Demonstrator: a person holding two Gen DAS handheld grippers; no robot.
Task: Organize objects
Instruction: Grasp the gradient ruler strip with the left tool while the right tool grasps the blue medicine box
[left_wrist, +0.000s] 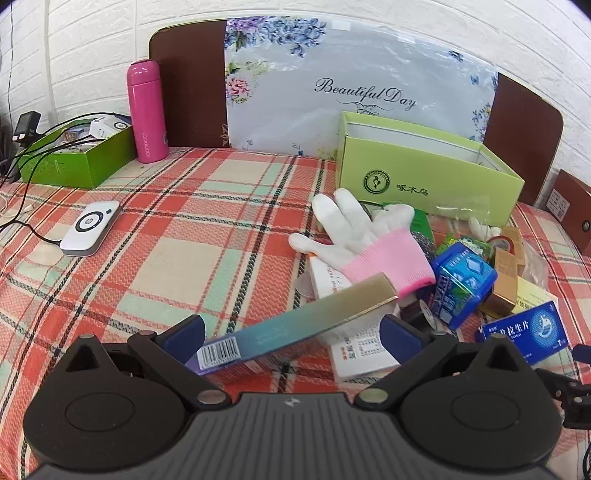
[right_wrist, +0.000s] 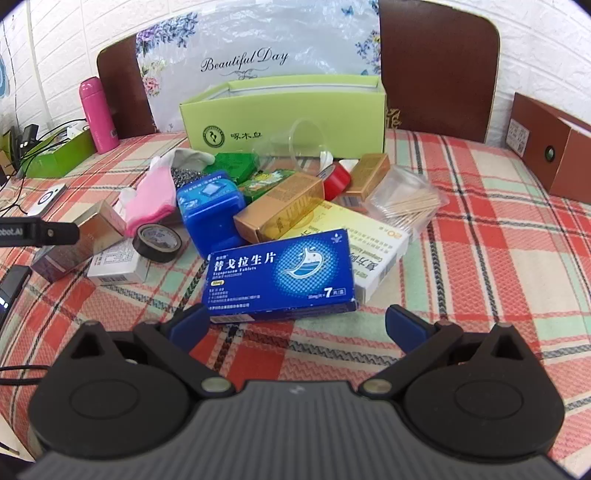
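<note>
Little looks sorted: the heap of boxes (right_wrist: 280, 206) fills mid-frame on the worktop (right_wrist: 480, 266) before the seemingly empty green box (right_wrist: 284, 110), while the left tool (left_wrist: 291, 332) straddles a long box (left_wrist: 295, 325), spread wide, and the right tool (right_wrist: 295, 325) gapes wide beneath the blue pack (right_wrist: 280, 275).

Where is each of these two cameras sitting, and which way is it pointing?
Left wrist view: sits on the left gripper, looking forward over a long teal box between its open jaws toward the light green box.
Right wrist view: sits on the right gripper, open jaws facing the blue medicine box.
Both show the green box, pink bottle and glove.
</note>
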